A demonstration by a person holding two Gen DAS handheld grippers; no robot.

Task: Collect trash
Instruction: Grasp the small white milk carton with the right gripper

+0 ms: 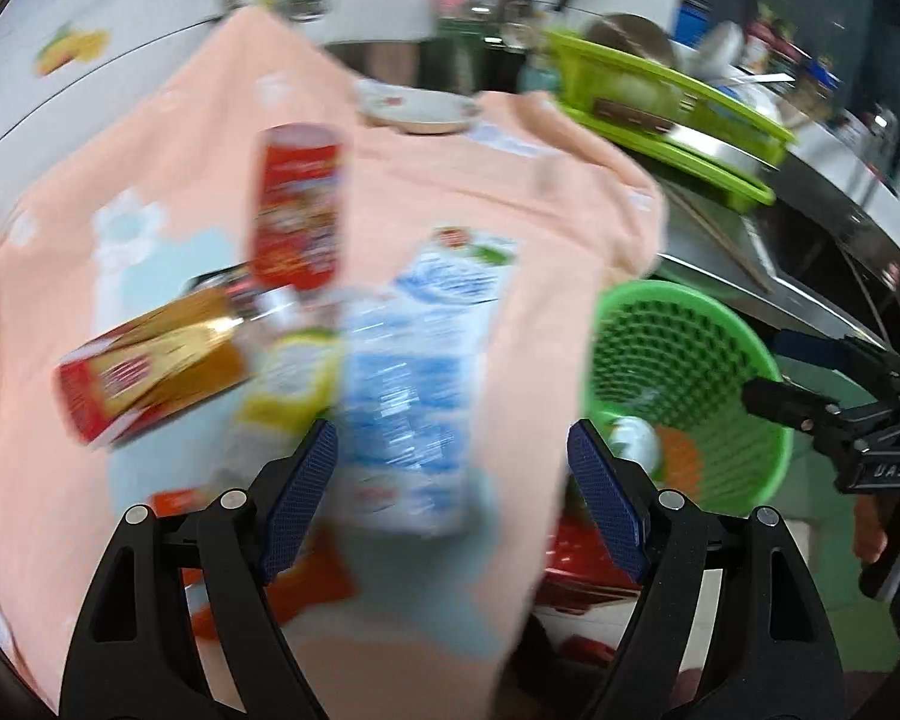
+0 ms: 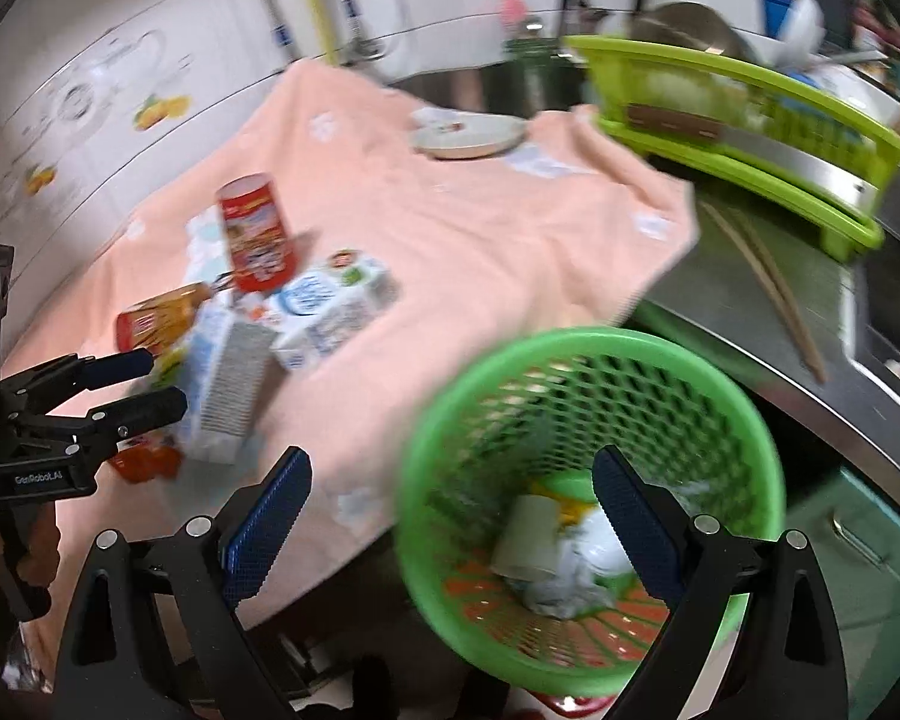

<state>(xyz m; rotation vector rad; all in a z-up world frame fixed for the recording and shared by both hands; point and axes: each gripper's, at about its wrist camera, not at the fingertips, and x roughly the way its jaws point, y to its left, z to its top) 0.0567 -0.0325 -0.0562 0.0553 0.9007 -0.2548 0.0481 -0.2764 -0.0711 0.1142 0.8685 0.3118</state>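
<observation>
My left gripper stands open above a peach cloth, with nothing between its pads. Below it, blurred, lie a blue-and-white carton, a yellow-and-white pack and a red-and-gold box; a red can stands upright. My right gripper is open and empty over the near rim of a green mesh basket. The basket holds a white cup and crumpled paper. In the right wrist view the left gripper hovers beside a second carton.
An orange wrapper lies near the cloth's front edge. A plate sits at the cloth's far end. A lime dish rack and chopsticks occupy the steel counter to the right. A tiled wall runs along the left.
</observation>
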